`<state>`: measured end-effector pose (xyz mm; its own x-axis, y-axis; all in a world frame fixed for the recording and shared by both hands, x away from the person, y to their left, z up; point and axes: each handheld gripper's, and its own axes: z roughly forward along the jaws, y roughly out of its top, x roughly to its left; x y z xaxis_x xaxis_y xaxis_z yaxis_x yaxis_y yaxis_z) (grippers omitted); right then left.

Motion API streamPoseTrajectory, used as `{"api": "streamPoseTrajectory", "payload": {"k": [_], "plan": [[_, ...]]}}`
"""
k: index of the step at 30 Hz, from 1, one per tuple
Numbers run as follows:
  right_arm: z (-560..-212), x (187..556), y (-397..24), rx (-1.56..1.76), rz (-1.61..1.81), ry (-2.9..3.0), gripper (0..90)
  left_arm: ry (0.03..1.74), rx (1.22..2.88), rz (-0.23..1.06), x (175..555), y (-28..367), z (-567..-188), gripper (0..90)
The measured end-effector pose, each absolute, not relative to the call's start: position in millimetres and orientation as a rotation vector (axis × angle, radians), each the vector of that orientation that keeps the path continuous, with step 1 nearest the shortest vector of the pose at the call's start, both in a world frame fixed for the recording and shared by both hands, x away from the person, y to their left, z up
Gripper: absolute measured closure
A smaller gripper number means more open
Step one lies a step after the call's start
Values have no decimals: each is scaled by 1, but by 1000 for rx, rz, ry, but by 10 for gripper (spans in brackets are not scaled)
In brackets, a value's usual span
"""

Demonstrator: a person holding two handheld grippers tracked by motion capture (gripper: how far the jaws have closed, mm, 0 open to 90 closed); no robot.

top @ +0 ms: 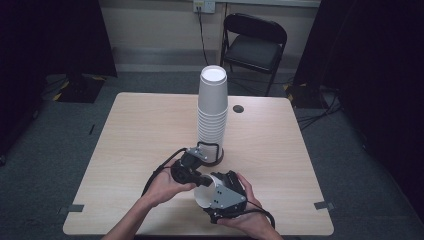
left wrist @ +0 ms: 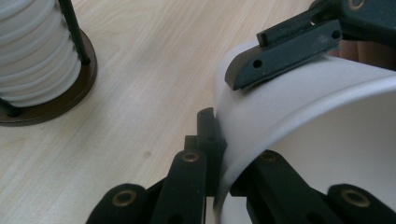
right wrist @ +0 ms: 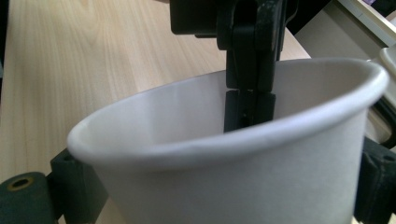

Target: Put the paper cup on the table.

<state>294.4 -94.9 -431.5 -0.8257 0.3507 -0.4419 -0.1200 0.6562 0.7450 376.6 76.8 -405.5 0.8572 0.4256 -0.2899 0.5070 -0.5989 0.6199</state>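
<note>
My left tongs [left wrist: 212,154] pinch the rim of the white paper cup [top: 207,196] while my right tongs [top: 226,192] clamp its body above the tabletop [top: 135,130]. It's light and crushable, so grip gently.

The loose paper cup [top: 206,195] hides the right gripper's [top: 216,196] fingers in the high view; beside that cup, the left gripper's [top: 200,178] fingertips are too small to make out. In the right gripper view the cup's [right wrist: 243,158] base is cut off by the bottom edge. In the left gripper view, left of the cup [left wrist: 299,126], the cup stack [left wrist: 35,51] is cut off by the top and left edges.
</note>
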Motion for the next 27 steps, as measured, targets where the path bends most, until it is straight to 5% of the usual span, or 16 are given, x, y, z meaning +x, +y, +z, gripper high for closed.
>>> {"api": "streamPoseTrajectory", "payload": {"k": [27], "plan": [[-425,296,-98,220,1150,2274,111,716,2222,-134,374,73,-406,862]]}}
